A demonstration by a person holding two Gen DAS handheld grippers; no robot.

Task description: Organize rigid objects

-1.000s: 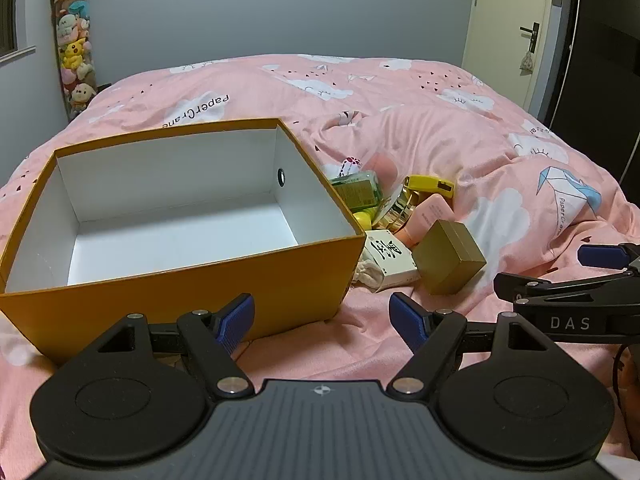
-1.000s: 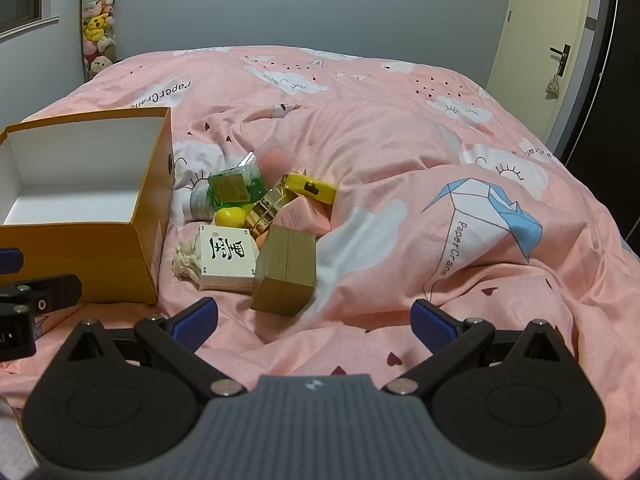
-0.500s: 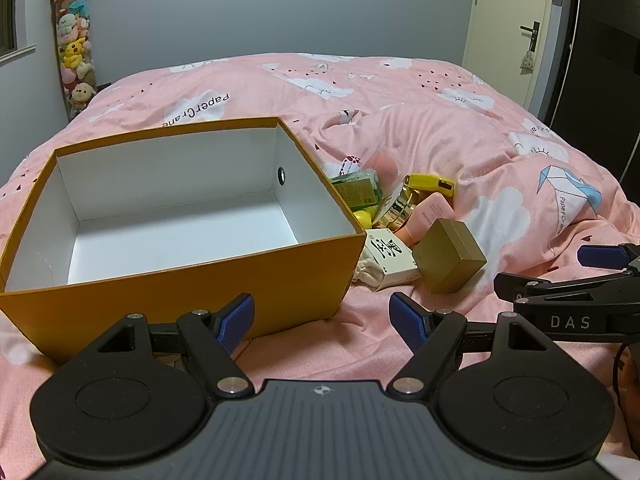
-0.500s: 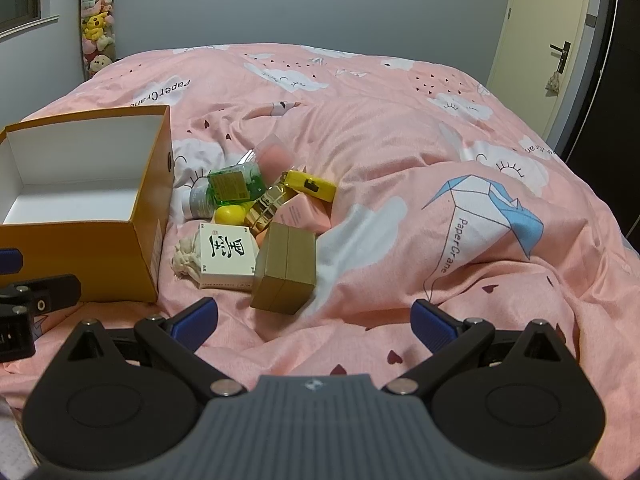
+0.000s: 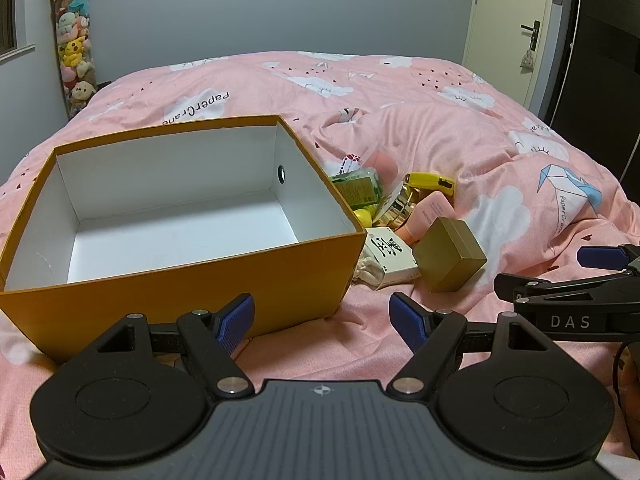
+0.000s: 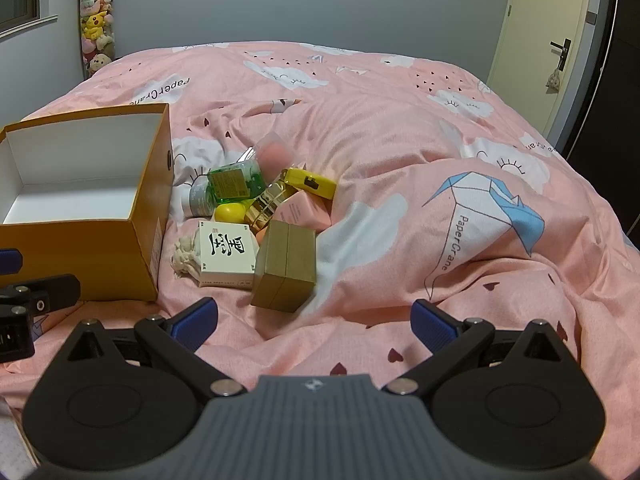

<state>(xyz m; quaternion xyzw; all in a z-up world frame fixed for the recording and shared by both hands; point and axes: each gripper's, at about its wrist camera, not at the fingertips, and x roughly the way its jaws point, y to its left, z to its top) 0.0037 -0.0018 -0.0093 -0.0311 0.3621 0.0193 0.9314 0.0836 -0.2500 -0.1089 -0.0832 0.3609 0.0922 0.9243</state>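
Both grippers have their jaws spread wide with nothing in them: left gripper (image 5: pixel 322 316) just short of the orange box (image 5: pixel 168 280), right gripper (image 6: pixel 314 320) facing the gold box (image 6: pixel 286 266). White box (image 6: pixel 228 258) and green bottle (image 6: pixel 236 182) sit piled beside it on the bed (image 6: pixel 400 140).

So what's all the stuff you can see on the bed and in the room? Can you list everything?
box: 1, orange outside, white inside, open, nothing in it, left on the bed
gold box: 1, in the pile right of the box
white box: 1, black writing, beside the gold box
green bottle: 1, lying in the pile
yellow case: 1, at the pile's back
pink tube: 1, in the pile
bed: 1, pink cover with clouds
plush toys: several, stacked in the corner
door: 1, cream, far right
left claw: 1, blue tips, open
right claw: 1, blue tips, open
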